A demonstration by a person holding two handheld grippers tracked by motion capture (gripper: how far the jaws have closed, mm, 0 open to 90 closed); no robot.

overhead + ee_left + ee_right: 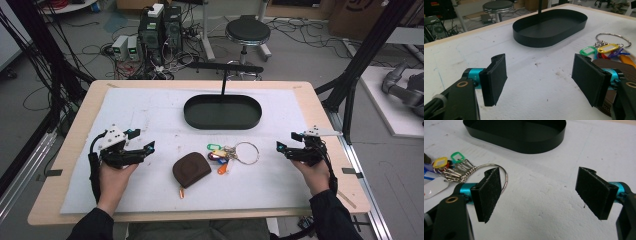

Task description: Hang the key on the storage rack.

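Observation:
A brown zip pouch (191,168) lies on the white mat near the front middle. Just right of it rests a key bunch (227,152) with coloured tags on a large metal ring (246,152); the bunch (607,48) also appears in the left gripper view and, as the key bunch (451,170), in the right gripper view. A black oval tray (222,112) stands empty behind them. My left gripper (141,140) is held left of the pouch, open, nothing between its pads (495,77). My right gripper (288,141) hovers right of the ring, open and empty.
The white mat (150,110) covers most of the wooden table (320,107). A thin black post (223,82) rises behind the tray. Beyond the table are a stool (247,31), computer boxes (160,30) and cables on the floor.

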